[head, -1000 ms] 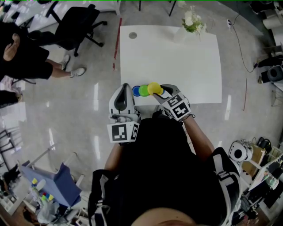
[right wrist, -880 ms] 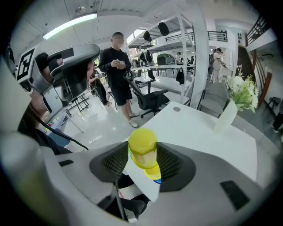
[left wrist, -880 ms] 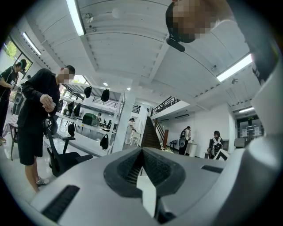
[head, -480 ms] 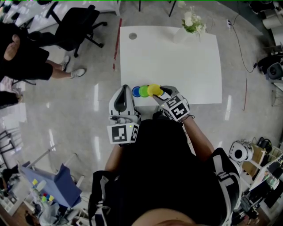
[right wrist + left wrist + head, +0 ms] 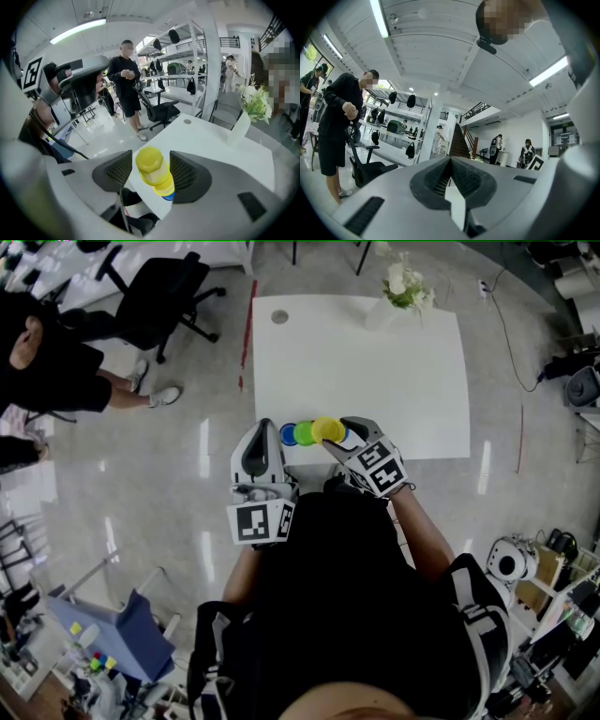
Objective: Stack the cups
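Note:
Three cups stand in a row at the near edge of the white table (image 5: 375, 381): blue (image 5: 288, 433), green (image 5: 304, 433) and an upturned yellow cup (image 5: 326, 429). In the right gripper view the yellow cup (image 5: 152, 171) sits on top of another cup whose blue rim shows beneath. My right gripper (image 5: 151, 172) (image 5: 330, 430) straddles it. Its jaws have just been opening, with a narrow gap on each side of the cup. My left gripper (image 5: 261, 426) hangs left of the cups, off the table's corner, its jaws (image 5: 451, 161) together and empty.
A vase of white flowers (image 5: 408, 287) stands at the table's far edge, and a round grey hole (image 5: 279, 316) marks the far left corner. A black office chair (image 5: 159, 292) and a standing person (image 5: 56, 371) are on the floor to the left.
My right gripper's jaws have spread slightly wider around the yellow cup. The cups and my left gripper have stayed where they were.

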`<state>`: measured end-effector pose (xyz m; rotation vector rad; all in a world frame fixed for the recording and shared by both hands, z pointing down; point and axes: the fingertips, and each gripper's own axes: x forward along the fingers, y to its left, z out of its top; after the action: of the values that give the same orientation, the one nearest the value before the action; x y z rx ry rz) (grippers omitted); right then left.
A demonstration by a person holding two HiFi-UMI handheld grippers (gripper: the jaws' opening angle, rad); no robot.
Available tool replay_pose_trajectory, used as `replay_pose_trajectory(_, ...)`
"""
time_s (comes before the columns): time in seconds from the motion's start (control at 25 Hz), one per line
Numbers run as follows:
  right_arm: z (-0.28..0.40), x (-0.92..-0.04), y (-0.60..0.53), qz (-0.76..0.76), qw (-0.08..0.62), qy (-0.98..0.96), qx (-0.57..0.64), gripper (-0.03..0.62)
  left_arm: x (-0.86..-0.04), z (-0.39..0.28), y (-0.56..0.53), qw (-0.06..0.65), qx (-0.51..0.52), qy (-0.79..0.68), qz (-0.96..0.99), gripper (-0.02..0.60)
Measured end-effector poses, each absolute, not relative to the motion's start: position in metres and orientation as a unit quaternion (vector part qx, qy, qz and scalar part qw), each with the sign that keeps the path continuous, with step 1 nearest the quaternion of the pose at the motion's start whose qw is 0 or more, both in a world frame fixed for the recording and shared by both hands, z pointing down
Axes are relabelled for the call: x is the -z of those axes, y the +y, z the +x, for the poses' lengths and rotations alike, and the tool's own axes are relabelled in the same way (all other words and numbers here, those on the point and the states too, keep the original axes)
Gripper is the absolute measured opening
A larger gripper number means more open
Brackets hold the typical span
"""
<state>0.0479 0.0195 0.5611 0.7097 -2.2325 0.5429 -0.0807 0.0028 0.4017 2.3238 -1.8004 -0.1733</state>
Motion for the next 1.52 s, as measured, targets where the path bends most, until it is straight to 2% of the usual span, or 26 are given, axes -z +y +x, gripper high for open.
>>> replay_pose_trajectory(0.2,0.061,-0.519,-0.013,0.338,0.278,-0.879,-0.188,0.265,-0.400,-0.076,0.000,0.096,0.058,-0.605,0.788,0.020)
replay_pose_trajectory(0.32,0.075,-0.491,-0.031,0.388,0.216,-0.879,-0.174,0.242,-0.399,-0.073,0.001,0.096,0.058,-0.603,0.790,0.020)
replay_pose_trajectory(0.48,0.095,-0.457,-0.041,0.444,0.135,-0.871,-0.158,0.143,-0.396,-0.068,0.001,0.091,0.059,-0.602,0.791,0.020)
replay_pose_trajectory(0.52,0.100,-0.452,-0.041,0.458,0.121,-0.867,-0.156,0.101,-0.396,-0.067,0.001,0.089,0.058,-0.601,0.792,0.020)
replay_pose_trajectory(0.6,0.109,-0.446,-0.040,0.482,0.101,-0.857,-0.151,0.059,-0.396,-0.065,0.001,0.088,0.057,-0.600,0.793,0.020)
replay_pose_trajectory(0.8,0.125,-0.454,-0.032,0.510,0.093,-0.839,-0.164,0.026,-0.396,-0.057,0.003,0.089,0.055,-0.596,0.796,0.020)
replay_pose_trajectory(1.52,0.131,-0.458,-0.024,0.508,0.107,-0.837,-0.174,0.025,-0.394,-0.052,0.009,0.085,0.054,-0.595,0.797,0.020)
